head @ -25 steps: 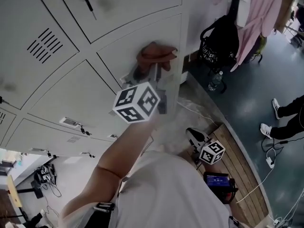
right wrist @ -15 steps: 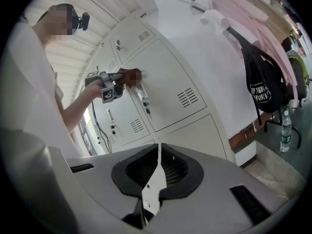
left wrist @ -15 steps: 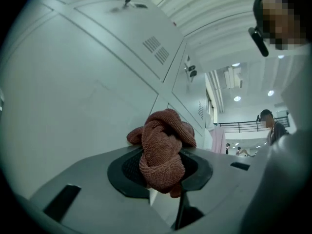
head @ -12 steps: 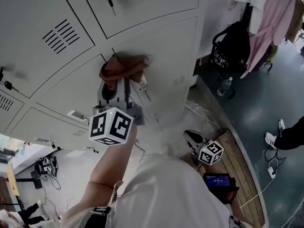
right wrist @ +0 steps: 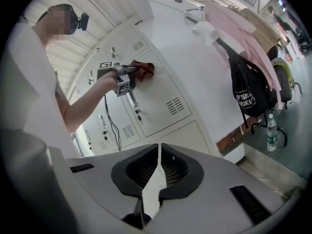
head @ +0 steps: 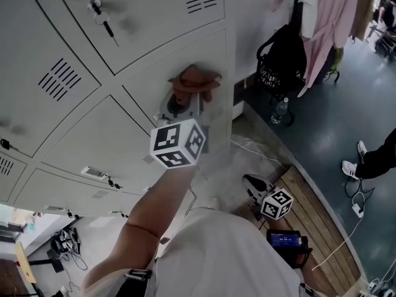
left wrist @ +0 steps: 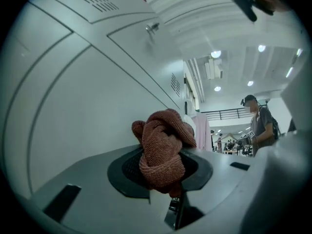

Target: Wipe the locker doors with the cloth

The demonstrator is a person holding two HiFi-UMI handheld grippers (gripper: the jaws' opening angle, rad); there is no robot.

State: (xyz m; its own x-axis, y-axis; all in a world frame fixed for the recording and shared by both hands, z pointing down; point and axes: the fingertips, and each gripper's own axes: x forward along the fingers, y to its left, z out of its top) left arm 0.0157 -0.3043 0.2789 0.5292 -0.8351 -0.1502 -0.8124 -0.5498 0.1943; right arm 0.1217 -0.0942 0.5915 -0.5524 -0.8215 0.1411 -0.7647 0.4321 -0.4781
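The cloth [left wrist: 163,152], pinched in the left gripper [head: 183,103], was best pressed flat on the locker door [head: 204,51]; the right gripper [right wrist: 157,173] was closed, empty

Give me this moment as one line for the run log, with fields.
step: wiping | left gripper: shut on reddish-brown cloth, cloth against locker door | right gripper: shut, empty

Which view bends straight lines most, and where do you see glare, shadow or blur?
Head view: the lockers bow gently at their edges, light is even, the key casts a soft shadow. Left gripper view: strong fisheye with black corners; the cloth is sharp, ceiling lights glare white. Right gripper view: same fisheye, locker seams curve, the bag leans, corners go black.
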